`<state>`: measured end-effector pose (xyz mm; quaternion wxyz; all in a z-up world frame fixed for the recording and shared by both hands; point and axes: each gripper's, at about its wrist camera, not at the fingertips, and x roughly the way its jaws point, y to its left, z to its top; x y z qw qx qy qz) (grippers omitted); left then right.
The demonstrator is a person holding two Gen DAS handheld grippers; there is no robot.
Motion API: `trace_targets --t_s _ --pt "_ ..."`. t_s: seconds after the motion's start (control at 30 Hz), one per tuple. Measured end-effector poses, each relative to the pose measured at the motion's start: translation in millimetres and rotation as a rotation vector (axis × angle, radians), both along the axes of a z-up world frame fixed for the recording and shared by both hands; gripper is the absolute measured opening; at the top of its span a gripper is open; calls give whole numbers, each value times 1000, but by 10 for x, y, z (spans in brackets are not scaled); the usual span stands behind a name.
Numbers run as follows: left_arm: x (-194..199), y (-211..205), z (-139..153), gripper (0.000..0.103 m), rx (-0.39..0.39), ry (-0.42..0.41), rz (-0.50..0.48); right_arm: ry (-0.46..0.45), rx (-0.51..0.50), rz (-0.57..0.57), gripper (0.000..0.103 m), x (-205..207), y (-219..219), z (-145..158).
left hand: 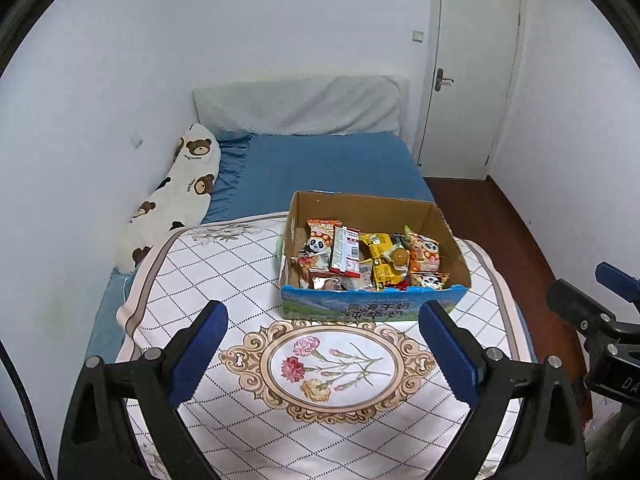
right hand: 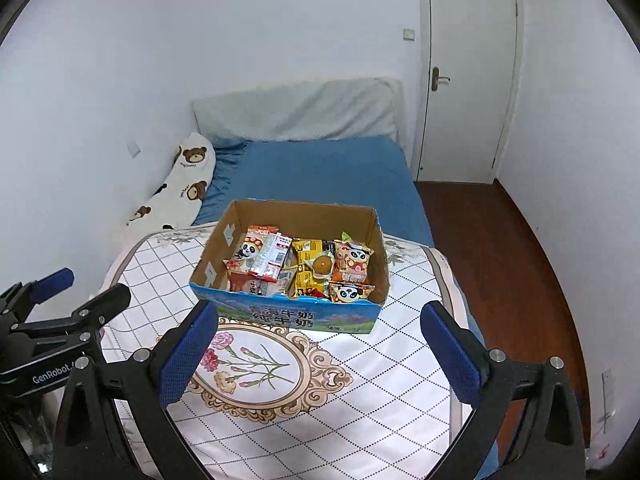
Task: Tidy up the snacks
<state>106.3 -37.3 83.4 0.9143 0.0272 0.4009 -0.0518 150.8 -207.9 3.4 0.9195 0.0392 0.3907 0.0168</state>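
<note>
A cardboard box [left hand: 436, 216] with a blue printed front stands on a white floral cloth [left hand: 224, 264] on the bed. It holds several snack packets: panda packets [left hand: 320, 246], a red and white packet [left hand: 346, 254] and yellow packets [left hand: 380, 258]. The box also shows in the right wrist view [right hand: 300, 213], with the packets [right hand: 352, 260] inside. My left gripper [left hand: 323, 314] is open and empty, just short of the box front. My right gripper [right hand: 319, 312] is open and empty, also near the box front. Each gripper shows at the edge of the other's view.
A blue sheet [left hand: 328, 164] covers the bed beyond the cloth. A bear-print pillow [left hand: 180, 196] lies along the left wall. A grey headboard cushion [left hand: 300, 106] leans on the far wall. A white door [left hand: 472, 72] and wooden floor [left hand: 516, 232] are at the right.
</note>
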Motion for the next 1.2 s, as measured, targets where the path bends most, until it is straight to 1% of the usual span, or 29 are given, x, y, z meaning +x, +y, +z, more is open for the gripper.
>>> trace_targets --t_s 0.23,0.4,0.43,0.5,0.73,1.03,1.2 --pt "-136 -10 50 98 8 -22 -7 -18 15 3 103 -228 60 89" --pt "-88 -14 -4 98 7 -22 4 -10 18 -21 103 -222 2 32" --pt "-62 -17 -31 102 1 -16 3 -10 17 -25 103 -210 -13 19" --pt "-9 -24 -80 102 5 -12 6 -15 11 -39 103 -183 -42 -9" --pt "231 -108 -249 102 25 4 20 -11 1 -62 103 25 -108 -152" --pt "633 -201 -493 102 69 22 45 9 -13 -121 103 460 -218 -438" --pt "845 -244 -653 102 82 61 47 40 -32 -144 103 699 -276 -626"
